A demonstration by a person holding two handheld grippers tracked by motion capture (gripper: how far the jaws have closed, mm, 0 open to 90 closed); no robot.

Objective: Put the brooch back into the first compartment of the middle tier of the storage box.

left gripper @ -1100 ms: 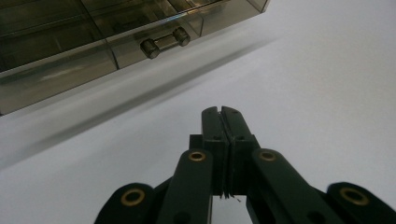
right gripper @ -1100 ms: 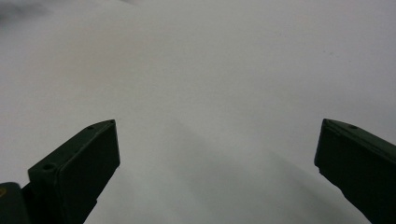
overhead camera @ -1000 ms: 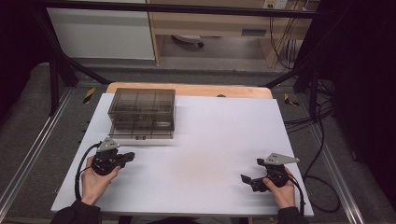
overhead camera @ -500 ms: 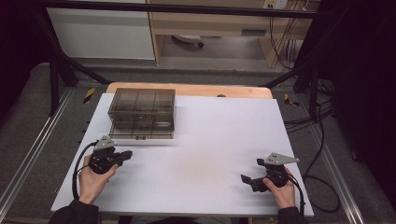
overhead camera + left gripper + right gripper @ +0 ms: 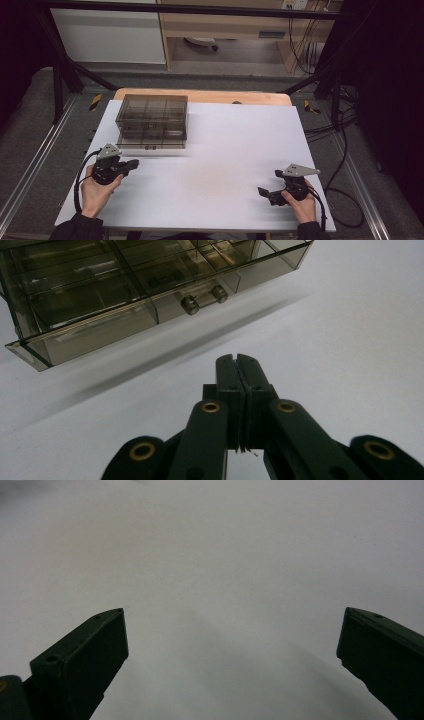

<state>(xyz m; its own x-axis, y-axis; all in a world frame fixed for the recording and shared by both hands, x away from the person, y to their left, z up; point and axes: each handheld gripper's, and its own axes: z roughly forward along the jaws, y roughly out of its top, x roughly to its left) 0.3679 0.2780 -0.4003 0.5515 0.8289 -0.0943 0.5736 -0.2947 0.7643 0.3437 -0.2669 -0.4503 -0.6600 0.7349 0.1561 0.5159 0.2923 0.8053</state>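
- Looking down, we see the smoky clear plastic drawer box [image 5: 152, 121] at the white bench's [image 5: 225, 150] far left, left claw [image 5: 131, 164] near it, right claw [image 5: 264, 192] well apart.
- Left gripper view: we find its jaws pressed together, empty, facing the box's knobbed drawer front.
- Right gripper view: jaws spread wide over bare bench.

1. Left gripper [image 5: 131, 164] now slightly farther left and nearer the table's front edge (a small drift), a little farther from the smoky drawer box [image 5: 152, 120].
2. Left hand [image 5: 95, 192] shifted along with it.
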